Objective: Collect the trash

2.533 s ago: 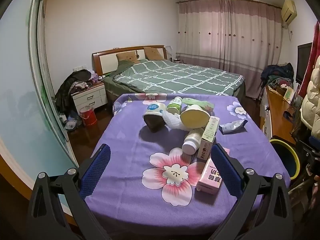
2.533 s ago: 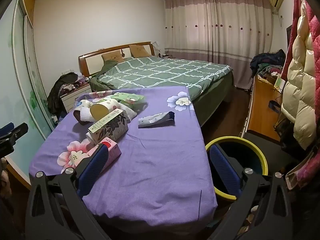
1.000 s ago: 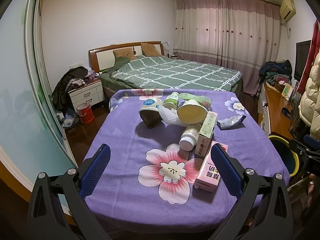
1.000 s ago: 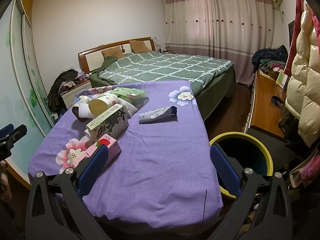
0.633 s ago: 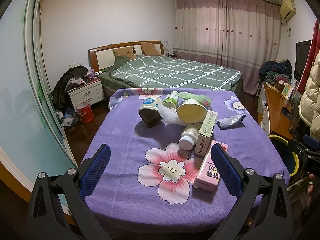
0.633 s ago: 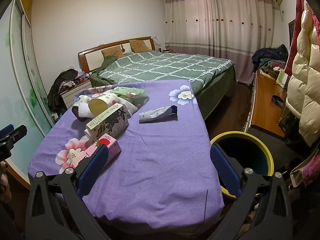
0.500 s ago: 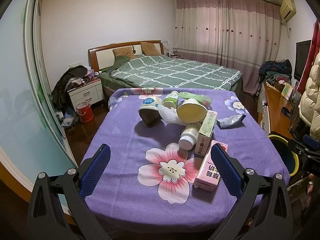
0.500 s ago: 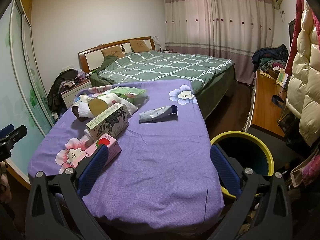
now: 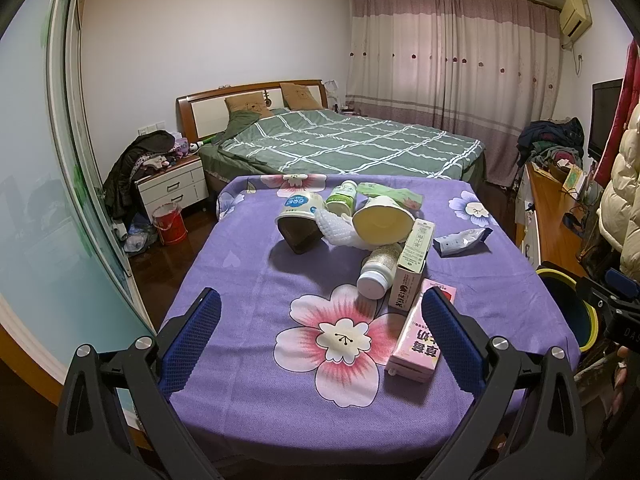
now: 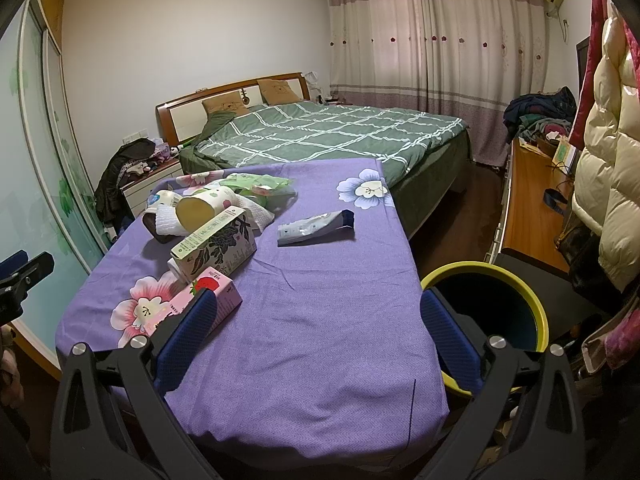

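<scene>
Trash lies on a table with a purple flowered cloth (image 9: 248, 280): a pink strawberry milk carton (image 9: 420, 336) (image 10: 208, 296), a dark flowered carton (image 9: 412, 264) (image 10: 216, 244), a white bottle (image 9: 376, 272), a yellow paper cup (image 9: 380, 224), a blue-lidded tub (image 9: 300, 208), a silver-blue wrapper (image 9: 460, 240) (image 10: 316, 228) and a green packet (image 10: 260, 184). A yellow-rimmed bin (image 10: 488, 308) stands right of the table. My left gripper (image 9: 320, 336) is open above the table's near edge. My right gripper (image 10: 316, 340) is open over the near right corner. Both are empty.
A bed with a green checked cover (image 9: 352, 144) lies behind the table. A nightstand (image 9: 172, 188) and a red bucket (image 9: 170, 224) stand at the left by a sliding wardrobe door. A wooden desk (image 10: 532, 208) and hanging coats (image 10: 608, 152) line the right wall.
Both grippers have drifted slightly since 2.5 s ago, the views rising a little. In the last second nothing has visibly moved. Both stay open and empty.
</scene>
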### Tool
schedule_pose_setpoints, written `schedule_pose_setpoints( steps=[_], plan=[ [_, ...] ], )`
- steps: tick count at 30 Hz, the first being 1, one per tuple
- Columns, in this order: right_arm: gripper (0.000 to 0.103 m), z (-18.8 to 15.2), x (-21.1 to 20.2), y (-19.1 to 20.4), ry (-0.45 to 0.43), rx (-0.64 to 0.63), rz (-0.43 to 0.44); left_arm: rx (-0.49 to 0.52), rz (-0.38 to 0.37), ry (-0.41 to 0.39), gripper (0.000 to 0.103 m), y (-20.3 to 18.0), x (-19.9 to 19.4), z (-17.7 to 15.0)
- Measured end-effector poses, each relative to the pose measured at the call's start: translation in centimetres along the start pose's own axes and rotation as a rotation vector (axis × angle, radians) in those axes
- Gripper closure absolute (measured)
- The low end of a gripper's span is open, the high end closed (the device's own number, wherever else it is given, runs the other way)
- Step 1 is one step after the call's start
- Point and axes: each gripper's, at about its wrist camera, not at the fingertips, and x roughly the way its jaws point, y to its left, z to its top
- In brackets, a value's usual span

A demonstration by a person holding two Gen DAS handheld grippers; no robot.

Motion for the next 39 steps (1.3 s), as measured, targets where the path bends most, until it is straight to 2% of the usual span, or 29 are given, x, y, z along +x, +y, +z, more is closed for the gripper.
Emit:
schedule_pose_setpoints(
  steps=[16,21,28,39],
  plan=[
    [0.006,-0.1,0.9,0.4,0.01,-0.003,0.006,-0.005,0.0,0.006,0.004,-0.2,0.2,-0.4],
    [0.006,0.2,2.5,1.2,0.035,-0.015,0.011,-0.017,0.009,0.025,0.004,0.1,2.0,-1.3],
    [0.006,0.9,6.4,2.2,0.076,-0.019,0.017,-0.035,0.022,0.049,0.004,0.7,4.8,-1.2],
    [0.006,4.4,16.6,-0.2,0.157,0.043,-0.047,-0.016,0.0,0.102,0.004,0.0,11.8,2.5]
  ],
)
